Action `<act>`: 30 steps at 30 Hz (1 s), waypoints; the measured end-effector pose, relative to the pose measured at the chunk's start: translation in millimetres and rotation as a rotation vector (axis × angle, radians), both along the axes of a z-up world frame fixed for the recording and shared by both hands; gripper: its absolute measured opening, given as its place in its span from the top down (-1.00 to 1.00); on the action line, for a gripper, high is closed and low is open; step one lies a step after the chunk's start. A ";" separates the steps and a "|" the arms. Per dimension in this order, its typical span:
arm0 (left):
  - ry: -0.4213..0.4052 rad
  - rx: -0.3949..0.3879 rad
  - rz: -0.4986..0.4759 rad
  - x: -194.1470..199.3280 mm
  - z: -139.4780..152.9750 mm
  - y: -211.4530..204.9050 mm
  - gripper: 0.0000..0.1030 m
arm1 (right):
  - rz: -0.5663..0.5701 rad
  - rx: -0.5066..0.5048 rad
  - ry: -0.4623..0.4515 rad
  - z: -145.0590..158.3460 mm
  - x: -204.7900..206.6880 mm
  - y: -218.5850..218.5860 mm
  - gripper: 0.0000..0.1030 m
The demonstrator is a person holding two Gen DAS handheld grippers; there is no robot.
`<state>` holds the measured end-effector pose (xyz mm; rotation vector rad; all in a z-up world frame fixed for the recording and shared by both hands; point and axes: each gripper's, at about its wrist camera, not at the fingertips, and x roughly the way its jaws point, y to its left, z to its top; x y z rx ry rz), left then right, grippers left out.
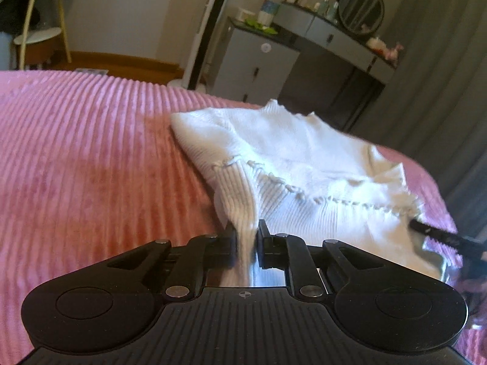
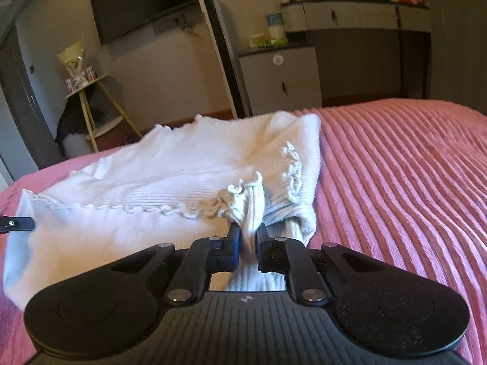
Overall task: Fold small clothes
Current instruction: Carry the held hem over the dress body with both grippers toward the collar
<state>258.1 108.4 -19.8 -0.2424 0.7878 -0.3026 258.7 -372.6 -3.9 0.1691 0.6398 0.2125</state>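
Note:
A small white ribbed knit garment (image 1: 292, 158) with a scalloped trim lies on the pink bedspread (image 1: 85, 152). My left gripper (image 1: 246, 237) is shut on the garment's near left edge, with cloth bunched between its jaws. My right gripper (image 2: 249, 237) is shut on the near right corner of the same garment (image 2: 170, 170), at the trim. The near edge is lifted and stretched between both grippers. The right gripper also shows at the right edge of the left wrist view (image 1: 438, 235). A tip of the left gripper shows at the left edge of the right wrist view (image 2: 18, 223).
The ribbed pink bedspread (image 2: 411, 182) covers the bed on all sides of the garment. Beyond the bed's far edge stand a grey dresser (image 1: 258, 64), a vanity with a round mirror (image 1: 360, 9) and a small round shelf stand (image 2: 91, 103).

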 end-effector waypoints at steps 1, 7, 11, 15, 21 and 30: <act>-0.004 0.010 -0.002 -2.1 3.1 -0.6 0.72 | 0.002 0.008 -0.020 5.6 -7.9 -1.0 0.81; -0.047 0.016 -0.031 -14.0 32.1 0.0 0.75 | 0.003 0.027 -0.131 39.9 -33.6 -6.4 0.82; -0.101 -0.011 -0.018 -6.6 52.3 -1.1 0.75 | -0.026 -0.024 -0.175 57.3 -20.0 -4.0 0.83; -0.148 -0.007 0.029 19.1 64.2 -8.0 0.75 | -0.093 -0.102 -0.218 69.5 17.0 -0.7 0.85; -0.143 0.033 0.116 77.5 59.2 -15.9 0.75 | -0.125 -0.204 -0.197 68.0 91.1 11.9 0.85; -0.161 0.194 0.130 156.7 34.7 -35.3 0.75 | -0.160 -0.320 -0.166 34.9 178.6 30.1 0.86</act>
